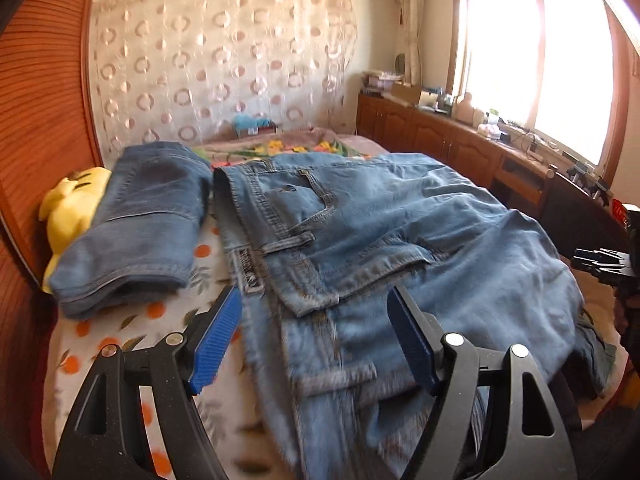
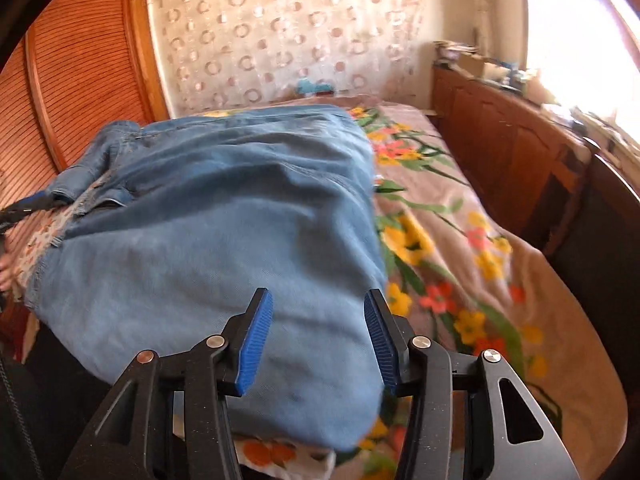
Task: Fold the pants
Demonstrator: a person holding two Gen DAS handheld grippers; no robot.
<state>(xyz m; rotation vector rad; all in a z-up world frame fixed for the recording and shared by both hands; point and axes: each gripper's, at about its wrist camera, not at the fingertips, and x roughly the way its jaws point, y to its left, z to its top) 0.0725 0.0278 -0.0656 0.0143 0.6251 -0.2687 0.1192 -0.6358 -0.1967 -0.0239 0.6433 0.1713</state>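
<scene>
Light blue jeans (image 1: 380, 220) lie spread on the bed, waistband and back pocket toward the left, fabric doubled over itself. My left gripper (image 1: 313, 294) hovers open and wide above the waistband area, its blue pads clear of the cloth. In the right wrist view the same jeans (image 2: 220, 220) form a thick folded mound. My right gripper (image 2: 318, 296) stands over its near rounded edge, jaws apart, pads not pressing the denim. A blue pad of the left gripper's fingers (image 2: 32, 202) shows at the left edge beside the waistband.
A darker pair of folded jeans (image 1: 136, 220) lies at the left, next to a yellow plush toy (image 1: 72, 200). The fruit-print sheet (image 1: 120, 328) and floral blanket (image 2: 460, 240) cover the bed. Wooden cabinets (image 2: 500, 140) line the right side, and a slatted wardrobe (image 1: 40, 100) the left.
</scene>
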